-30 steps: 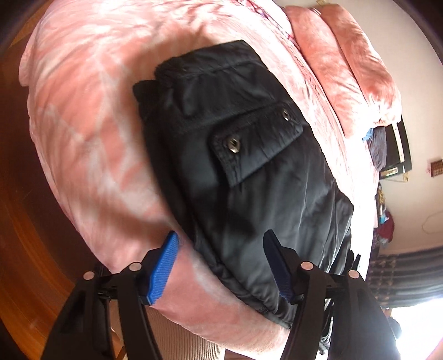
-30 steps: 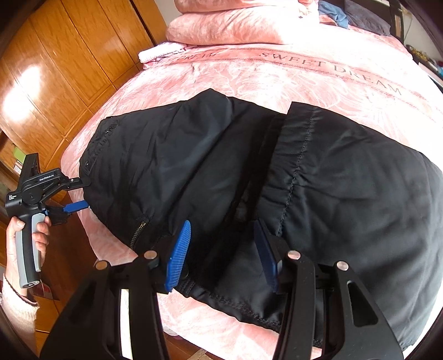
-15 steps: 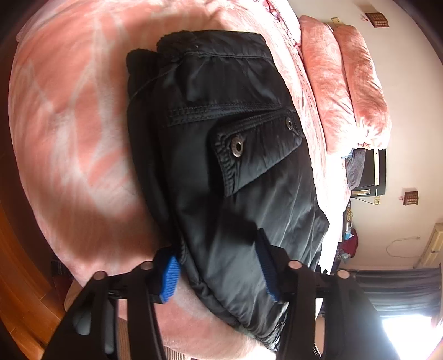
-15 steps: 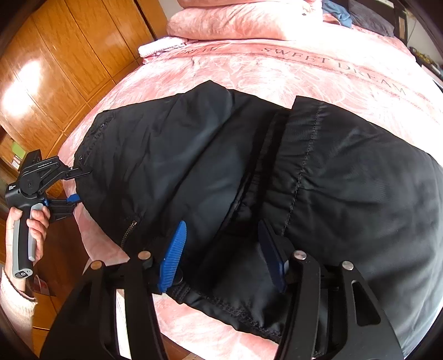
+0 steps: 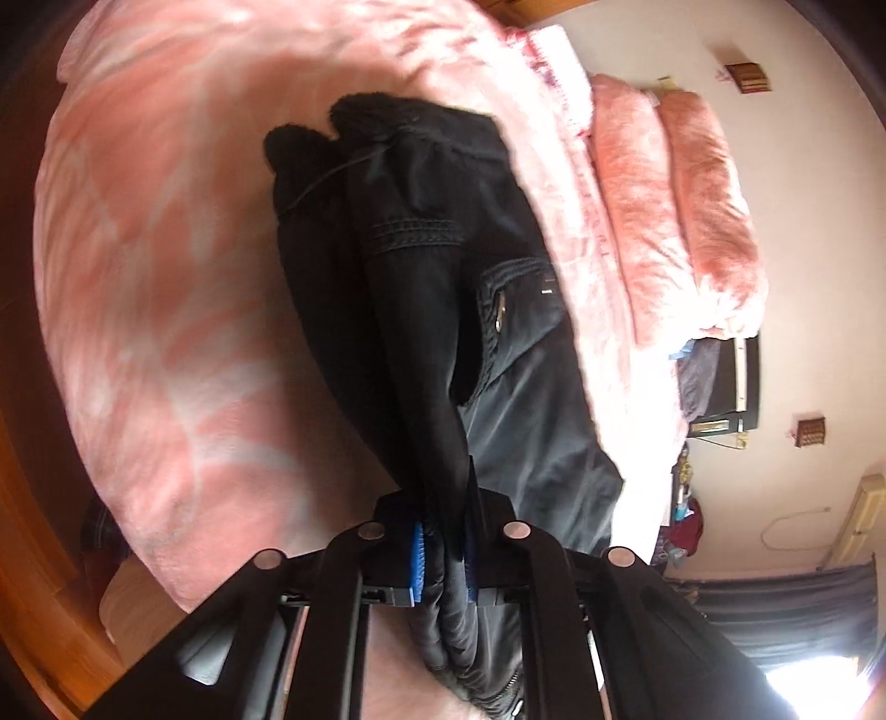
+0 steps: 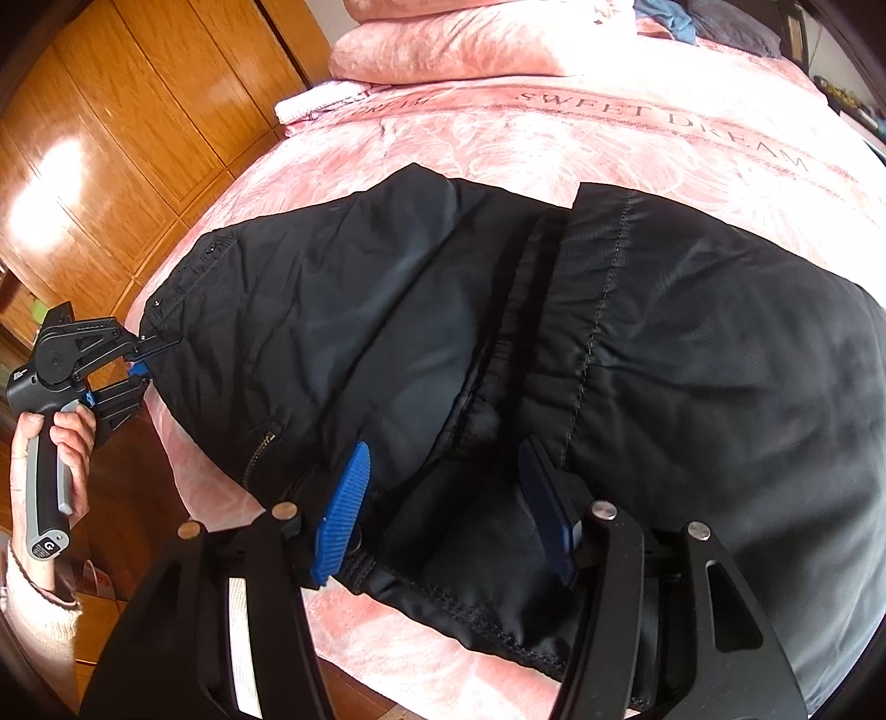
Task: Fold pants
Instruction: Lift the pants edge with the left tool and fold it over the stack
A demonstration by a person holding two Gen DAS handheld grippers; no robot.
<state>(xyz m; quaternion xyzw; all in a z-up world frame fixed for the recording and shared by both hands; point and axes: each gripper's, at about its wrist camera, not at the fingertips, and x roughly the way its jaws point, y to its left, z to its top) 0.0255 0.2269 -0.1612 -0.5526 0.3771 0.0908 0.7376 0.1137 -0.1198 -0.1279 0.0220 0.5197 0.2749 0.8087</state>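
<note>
the black pants (image 6: 554,343) lie across the near part of a pink bedspread (image 6: 609,127), reaching to the bed's near edge. the left gripper (image 5: 443,559) has just closed and is clamped tight on a bunched ridge of the pants at their left end, the cloth drawn up into a narrow fold between the blue pads (image 5: 416,562); in the right wrist view it sits at the bed's left edge, gripped by a hand (image 6: 52,443). the right gripper (image 6: 448,498) stands half spread over the near hem, dark cloth lying between its fingers, but whether the pads touch it is hard to tell. beyond the pants the bedspread is bare up to the pink pillows (image 6: 443,44). a wooden wardrobe (image 6: 111,138) stands near the bed's left side, leaving a narrow strip of floor.
</note>
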